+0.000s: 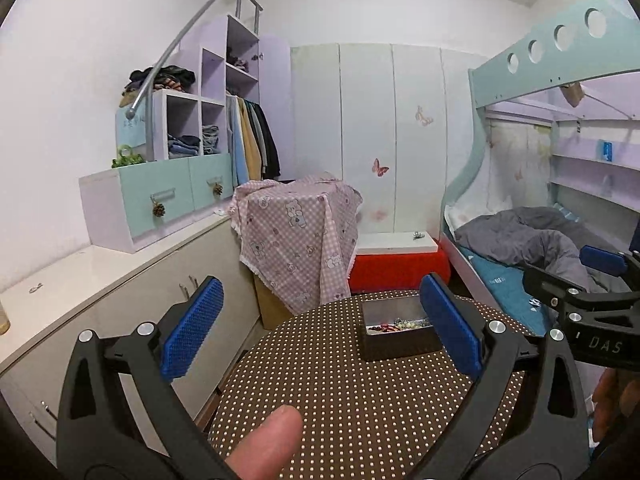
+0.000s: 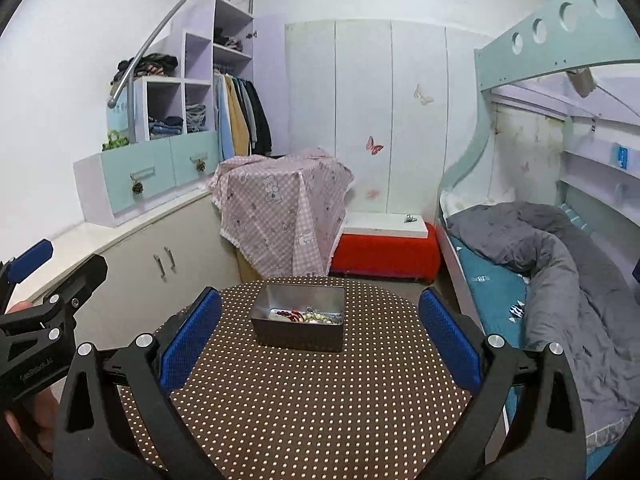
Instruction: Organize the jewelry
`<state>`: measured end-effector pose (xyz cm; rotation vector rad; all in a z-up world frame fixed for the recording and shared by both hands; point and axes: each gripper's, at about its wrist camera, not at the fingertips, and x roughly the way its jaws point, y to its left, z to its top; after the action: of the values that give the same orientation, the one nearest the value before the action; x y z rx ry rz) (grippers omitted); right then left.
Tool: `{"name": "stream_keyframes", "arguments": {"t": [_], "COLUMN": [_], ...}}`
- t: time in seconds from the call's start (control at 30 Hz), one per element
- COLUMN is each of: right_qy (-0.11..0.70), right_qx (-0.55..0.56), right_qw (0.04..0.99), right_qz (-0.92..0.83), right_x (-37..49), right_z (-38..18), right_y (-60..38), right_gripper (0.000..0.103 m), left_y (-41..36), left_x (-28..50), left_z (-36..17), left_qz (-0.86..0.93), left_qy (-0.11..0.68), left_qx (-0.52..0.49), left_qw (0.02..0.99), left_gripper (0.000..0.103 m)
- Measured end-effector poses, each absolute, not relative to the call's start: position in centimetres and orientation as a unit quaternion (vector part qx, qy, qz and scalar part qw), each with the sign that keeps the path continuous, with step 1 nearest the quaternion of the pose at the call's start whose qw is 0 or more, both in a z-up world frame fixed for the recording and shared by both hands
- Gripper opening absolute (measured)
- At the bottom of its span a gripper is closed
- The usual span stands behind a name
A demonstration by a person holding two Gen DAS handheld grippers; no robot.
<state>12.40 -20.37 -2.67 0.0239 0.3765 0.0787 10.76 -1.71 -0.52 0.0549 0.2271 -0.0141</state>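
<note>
Meanwhile, two hand-held grippers hover over a round table [image 2: 304, 408] covered in a brown, white-dotted cloth. Both have their blue-padded jaws spread wide with nothing between them. In the right wrist view the right gripper [image 2: 320, 340] fills the lower frame, and a dark rectangular tray [image 2: 298, 334] sits at centre on the far half of the table, between the two pads. A small heap of jewelry [image 2: 308, 316], with red beads and pale pearls, lies on the tray's floor. The left gripper [image 1: 320, 332] frames the same tray [image 1: 400, 346] at centre right in its own view, with a thumb [image 1: 276, 436] at the bottom edge. Behind, a pink checked cloth [image 2: 280, 216] drapes a box at mid-frame, beside a red ottoman [image 2: 384, 256], and a grey duvet [image 2: 560, 264] lies on the bunk bed at right.
</note>
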Motion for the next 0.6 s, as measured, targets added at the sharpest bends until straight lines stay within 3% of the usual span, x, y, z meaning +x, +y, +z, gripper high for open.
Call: {"name": "stream_keyframes", "arguments": {"t": [0.6], "right_qy": [0.159], "right_qx": [0.026], "right_qw": [0.987], "right_qz": [0.025], "right_x": [6.0], "right_z": [-2.9], "right_y": [-19.5], "right_gripper": [0.095], "left_y": [-1.9], "left_x": [4.3], "left_z": [-0.6], "left_qz": [0.001], "left_qy": [0.093], "left_qx": [0.026], "left_qw": [0.995], "left_gripper": [0.097]}}
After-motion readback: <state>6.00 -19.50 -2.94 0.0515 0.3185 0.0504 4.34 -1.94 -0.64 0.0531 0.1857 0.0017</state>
